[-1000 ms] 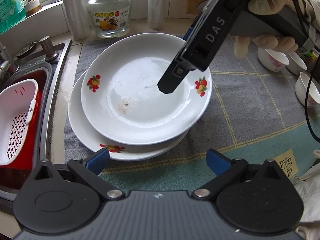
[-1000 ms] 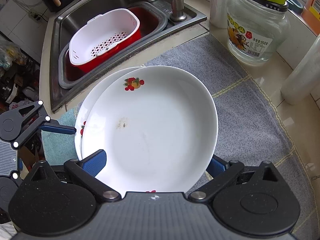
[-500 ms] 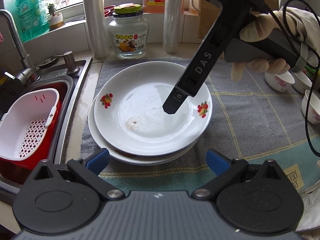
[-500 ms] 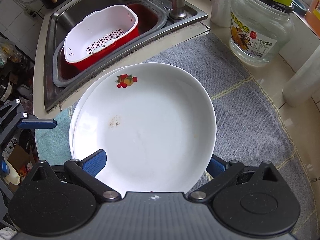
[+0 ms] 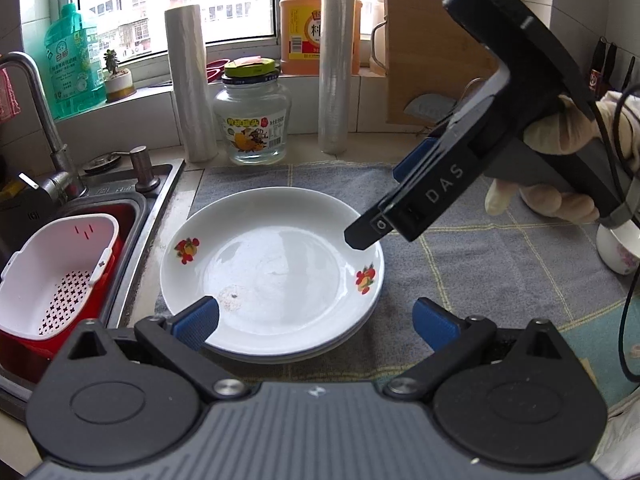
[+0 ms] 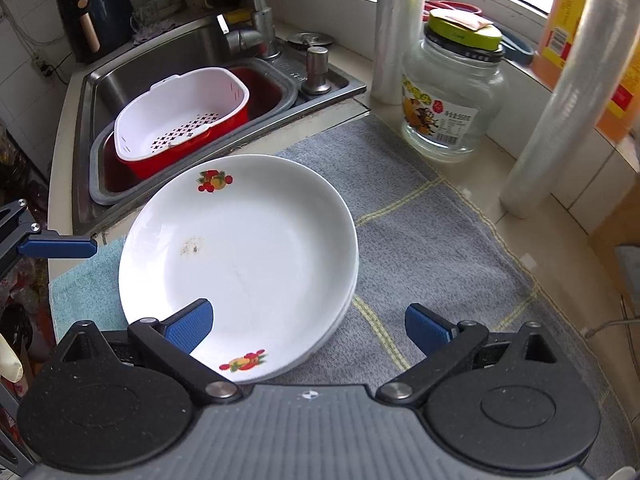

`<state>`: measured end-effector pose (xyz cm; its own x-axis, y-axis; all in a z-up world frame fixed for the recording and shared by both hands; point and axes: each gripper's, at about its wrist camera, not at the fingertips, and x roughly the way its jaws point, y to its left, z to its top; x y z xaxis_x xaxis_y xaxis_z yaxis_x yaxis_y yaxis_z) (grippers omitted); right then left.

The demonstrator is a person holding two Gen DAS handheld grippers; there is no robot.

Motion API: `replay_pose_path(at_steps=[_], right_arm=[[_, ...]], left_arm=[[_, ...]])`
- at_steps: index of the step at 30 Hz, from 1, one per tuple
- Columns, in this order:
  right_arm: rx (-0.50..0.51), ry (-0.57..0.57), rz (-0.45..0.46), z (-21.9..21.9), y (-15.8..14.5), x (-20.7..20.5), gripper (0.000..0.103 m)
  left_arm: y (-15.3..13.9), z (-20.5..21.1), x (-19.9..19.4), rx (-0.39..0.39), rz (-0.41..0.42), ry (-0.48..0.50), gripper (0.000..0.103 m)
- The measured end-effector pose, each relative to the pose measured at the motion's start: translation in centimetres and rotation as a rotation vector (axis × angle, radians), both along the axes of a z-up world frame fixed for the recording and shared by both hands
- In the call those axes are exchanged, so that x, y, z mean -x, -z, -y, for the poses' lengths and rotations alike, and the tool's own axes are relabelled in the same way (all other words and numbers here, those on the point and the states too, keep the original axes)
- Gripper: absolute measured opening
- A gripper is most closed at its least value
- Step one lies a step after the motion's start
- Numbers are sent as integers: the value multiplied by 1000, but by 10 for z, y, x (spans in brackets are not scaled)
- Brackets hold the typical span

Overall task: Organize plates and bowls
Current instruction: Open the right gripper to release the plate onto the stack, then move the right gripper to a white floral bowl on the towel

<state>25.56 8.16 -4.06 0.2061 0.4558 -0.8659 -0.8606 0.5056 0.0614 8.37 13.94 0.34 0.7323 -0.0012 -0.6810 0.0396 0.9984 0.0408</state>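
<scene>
Left wrist view, from left: a white colander [image 5: 56, 276] sits in the sink [image 5: 160, 184] at mid-left; stacked fruit-print plates [image 5: 272, 272] rest on the grey towel [image 5: 480, 264] at centre. The left gripper [image 5: 314, 322] gapes wide and empty at the bottom; the right gripper [image 6: 308, 326] likewise spreads wide, empty, above the plates' edge.

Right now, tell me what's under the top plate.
Under the top plate sits another white plate, only its rim edge showing at the right. Below both is the grey cloth. Whether more plates lie beneath is hidden.
</scene>
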Motion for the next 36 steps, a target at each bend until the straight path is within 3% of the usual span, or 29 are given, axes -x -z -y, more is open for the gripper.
replay_pose_path(at_steps=[5, 11, 15, 25, 36], right_arm=[[-63, 127, 72, 45, -5, 12, 103], [-58, 365, 259, 110, -2, 34, 103], [-41, 537, 257, 157, 2, 47, 103], [-26, 853, 309, 276, -5, 86, 103], [-35, 942, 279, 376, -3, 109, 103]], left_arm=[[4, 18, -14, 18, 4, 71, 102], [13, 47, -32, 30, 28, 215, 102], [22, 77, -45, 64, 10, 331, 102], [35, 171, -54, 40, 2, 591, 102], [58, 272, -50, 23, -41, 699, 102]])
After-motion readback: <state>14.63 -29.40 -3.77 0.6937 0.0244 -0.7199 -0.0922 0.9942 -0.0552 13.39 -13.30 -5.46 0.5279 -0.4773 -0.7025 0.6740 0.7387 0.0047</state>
